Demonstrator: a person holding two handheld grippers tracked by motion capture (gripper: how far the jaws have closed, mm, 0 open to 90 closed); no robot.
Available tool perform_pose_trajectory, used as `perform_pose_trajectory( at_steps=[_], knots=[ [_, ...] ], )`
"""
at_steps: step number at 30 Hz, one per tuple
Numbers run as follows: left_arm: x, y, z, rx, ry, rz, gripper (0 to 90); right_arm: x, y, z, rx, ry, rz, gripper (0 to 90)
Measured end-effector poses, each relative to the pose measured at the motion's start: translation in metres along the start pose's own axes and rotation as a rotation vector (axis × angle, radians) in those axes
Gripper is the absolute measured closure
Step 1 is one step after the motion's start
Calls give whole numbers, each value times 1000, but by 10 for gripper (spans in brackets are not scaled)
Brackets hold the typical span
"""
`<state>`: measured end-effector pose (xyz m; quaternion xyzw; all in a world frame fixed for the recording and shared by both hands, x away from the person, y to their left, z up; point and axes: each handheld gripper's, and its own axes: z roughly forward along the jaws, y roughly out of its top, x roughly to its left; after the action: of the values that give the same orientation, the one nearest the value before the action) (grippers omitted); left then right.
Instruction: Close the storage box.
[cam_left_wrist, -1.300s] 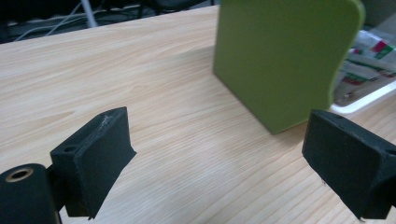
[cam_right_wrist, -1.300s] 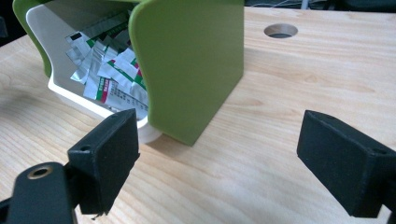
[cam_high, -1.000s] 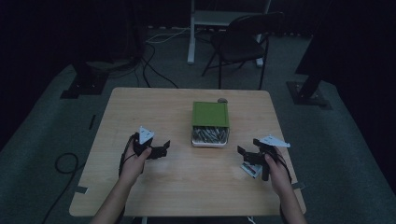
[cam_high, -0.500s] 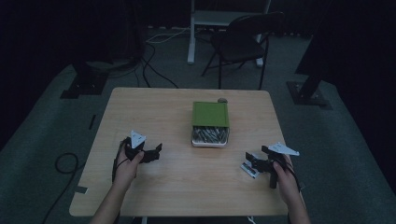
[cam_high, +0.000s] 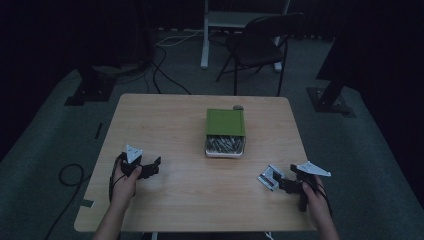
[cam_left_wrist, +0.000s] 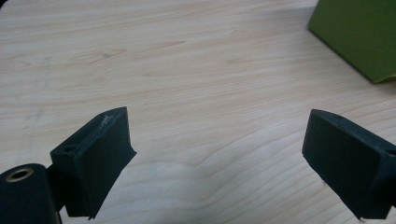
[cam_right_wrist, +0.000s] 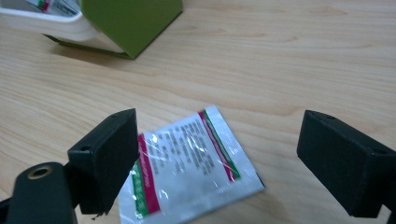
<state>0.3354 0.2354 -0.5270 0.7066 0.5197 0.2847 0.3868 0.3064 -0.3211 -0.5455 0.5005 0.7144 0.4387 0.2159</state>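
A green box (cam_high: 225, 122) with its white inner tray (cam_high: 225, 146) slid partly out stands mid-table, and several packets fill the tray. One white packet (cam_high: 270, 177) with red and green stripes lies flat on the wood near the right front. My right gripper (cam_high: 281, 183) hovers just behind that packet (cam_right_wrist: 187, 170), open, its jaws wide apart on either side of it. My left gripper (cam_high: 153, 168) rests low over bare wood at the left front, open with nothing between its jaws. The green box (cam_left_wrist: 359, 35) shows at the far right of the left gripper view.
The wooden table (cam_high: 165, 125) has rounded corners. A small dark object (cam_high: 238, 107) sits behind the box. On the floor beyond stand a folding chair (cam_high: 260, 47), a white stand (cam_high: 205, 40) and loose cables (cam_high: 165, 75).
Both hands have drawn back toward the table's front edge. The right gripper has moved back from the packet, which lies still on the wood.
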Motion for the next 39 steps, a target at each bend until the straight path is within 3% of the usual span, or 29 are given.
perform_pose_trajectory(
  at_steps=[6, 20, 22, 25, 26, 29, 32, 35, 39],
  knots=[
    [12, -7, -6, 15, 44, -14, 90, -4, -8, -10, 10, -34, -10, 127],
    [41, -28, -24, 55, 149, -59, 90, -15, -25, -23, 34, -94, 25, 127],
    [45, -30, -27, 64, 173, -61, 90, -16, -26, -23, 63, -124, 33, 127],
    [51, -35, -33, 92, 261, -50, 90, -17, -26, -23, 73, -149, 50, 127],
    [52, -36, -34, 97, 273, -46, 90, -17, -26, -22, 82, -158, 60, 127],
    [56, -40, -37, 110, 279, -78, 90, -18, -26, -22, 101, -170, 62, 127],
    [58, -42, -40, 125, 295, -82, 90, -18, -26, -21, 126, -183, 59, 127],
    [59, -42, -41, 114, 300, -104, 90, -17, -26, -19, 146, -188, 59, 127],
    [60, -47, -45, 167, 307, -113, 90, -18, -26, -18, 169, -204, 68, 126]
  ],
)
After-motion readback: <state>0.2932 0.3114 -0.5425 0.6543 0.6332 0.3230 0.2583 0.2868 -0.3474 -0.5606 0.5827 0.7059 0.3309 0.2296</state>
